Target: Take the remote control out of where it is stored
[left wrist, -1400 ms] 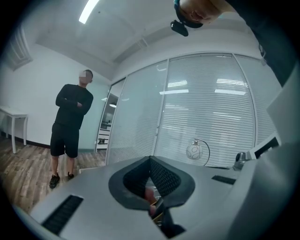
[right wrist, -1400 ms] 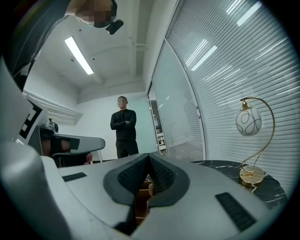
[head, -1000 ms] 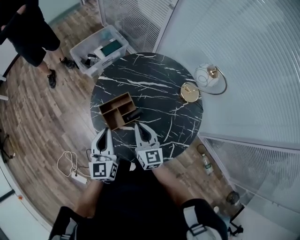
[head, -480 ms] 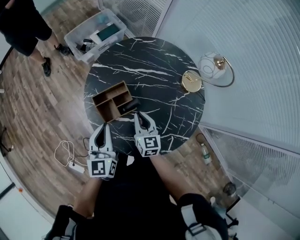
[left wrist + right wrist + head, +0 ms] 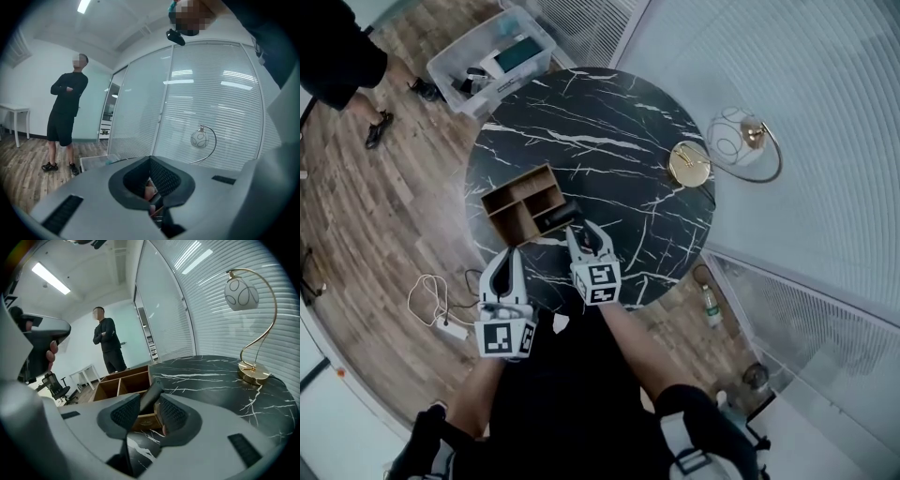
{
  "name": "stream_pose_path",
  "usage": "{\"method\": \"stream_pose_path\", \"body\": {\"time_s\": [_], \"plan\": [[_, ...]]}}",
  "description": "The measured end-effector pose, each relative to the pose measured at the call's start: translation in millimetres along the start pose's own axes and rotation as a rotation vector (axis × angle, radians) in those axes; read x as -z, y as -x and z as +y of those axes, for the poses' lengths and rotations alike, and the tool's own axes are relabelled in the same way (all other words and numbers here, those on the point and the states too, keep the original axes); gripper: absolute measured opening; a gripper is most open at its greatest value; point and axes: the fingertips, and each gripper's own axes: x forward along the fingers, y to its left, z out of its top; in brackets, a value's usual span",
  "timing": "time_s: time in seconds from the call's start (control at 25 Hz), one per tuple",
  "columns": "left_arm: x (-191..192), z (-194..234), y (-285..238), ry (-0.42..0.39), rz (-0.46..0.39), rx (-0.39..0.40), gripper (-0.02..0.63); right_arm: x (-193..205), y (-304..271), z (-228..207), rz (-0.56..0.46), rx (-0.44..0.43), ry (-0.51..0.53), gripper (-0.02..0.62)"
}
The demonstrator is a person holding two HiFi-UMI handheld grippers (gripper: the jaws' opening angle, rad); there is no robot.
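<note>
Head view, remote control (image 5: 560, 216): a dark bar in the wooden organiser box (image 5: 514, 200), in the compartment at the box's near right end, on the round black marble table (image 5: 600, 122).
Head view, right gripper (image 5: 587, 232): just in front of that compartment, its tips either side of the remote's near end. It is plainly the nearer of the two.
Head view, left gripper (image 5: 508, 261): back at the table's edge, beside the box's near corner and apart from the remote.
Head view, long axis: the remote runs slantwise across the compartment, so the right gripper meets it end-on, not broadside.
Head view, writing: only the black-and-white square markers on the gripper cubes; no brand I can read.
Left gripper view, jaws: closed together with nothing between them, aimed up past the table at the glass wall, a standing person (image 5: 65, 112) and the lamp (image 5: 199, 138).
Right gripper view, jaws: opening, with the remote's upper end standing between the pads; I would say neither pad presses on it.
Right gripper view, remote: it leans up out of the box, top end tilted up and towards the camera.
Right gripper view, writing: a faint stamp on the box's front wall, too small to read.
</note>
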Motion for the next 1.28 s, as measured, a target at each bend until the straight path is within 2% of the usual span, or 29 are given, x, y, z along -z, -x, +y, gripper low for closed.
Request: {"method": "stream_pose_path", "body": {"time_s": [0.2, 0.6, 0.88, 1.28], "plan": [[6, 3, -7, 0.011, 0.017, -0.002, 0.008, 12, -17, -9, 0.021, -0.027, -0.026, 0.129], [19, 10, -10, 0.018, 0.048, -0.014, 0.008, 4, -43, -9, 0.009, -0.084, -0.031, 0.166], [23, 15, -12, 0.02, 0.056, -0.017, 0.008, 2, -46, -5, -0.004, -0.076, 0.0, 0.162], [24, 21, -10, 0.023, 0.058, -0.022, 0.008, -10, -39, 8, -0.04, -0.078, 0.054, 0.123]]}}
